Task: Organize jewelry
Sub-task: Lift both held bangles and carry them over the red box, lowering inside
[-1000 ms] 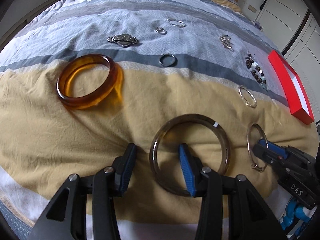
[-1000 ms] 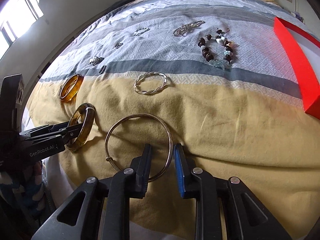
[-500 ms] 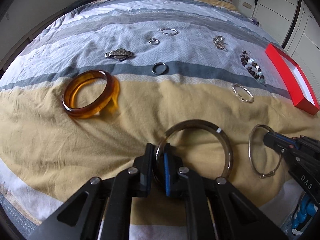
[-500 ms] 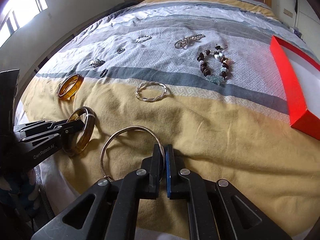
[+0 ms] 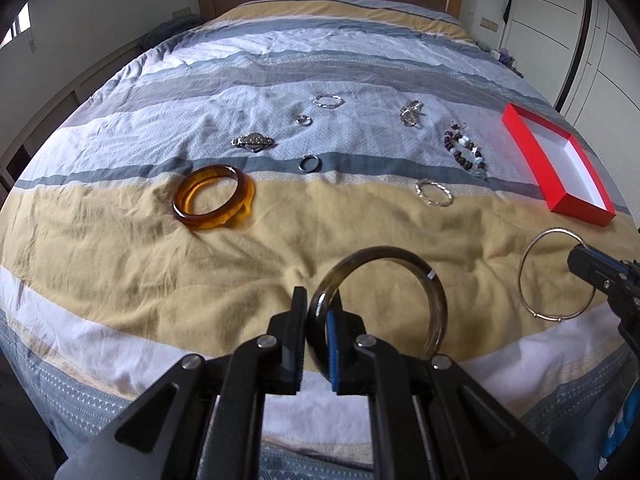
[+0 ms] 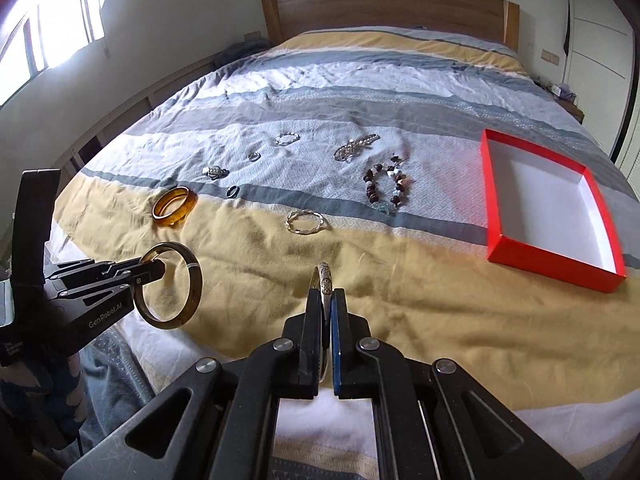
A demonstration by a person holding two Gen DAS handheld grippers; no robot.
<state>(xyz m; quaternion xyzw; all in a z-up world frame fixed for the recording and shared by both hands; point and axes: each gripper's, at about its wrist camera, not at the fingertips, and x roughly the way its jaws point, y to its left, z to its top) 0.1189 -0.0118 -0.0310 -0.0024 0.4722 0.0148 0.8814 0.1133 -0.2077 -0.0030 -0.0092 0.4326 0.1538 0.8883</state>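
Observation:
My left gripper is shut on the rim of a dark smoky bangle and holds it above the bed; it also shows in the right wrist view. My right gripper is shut on a thin silver bangle, seen edge-on and lifted; the same bangle shows in the left wrist view. An open red box with a white inside lies on the bed at the right.
On the striped bedspread lie an amber bangle, a twisted silver bracelet, a beaded bracelet, a small dark ring, a brooch and other small silver pieces. A wooden headboard stands far back.
Both grippers shut on their bangles and lifted them off the bedspread. Both have drawn back and up, so more of the bed shows.

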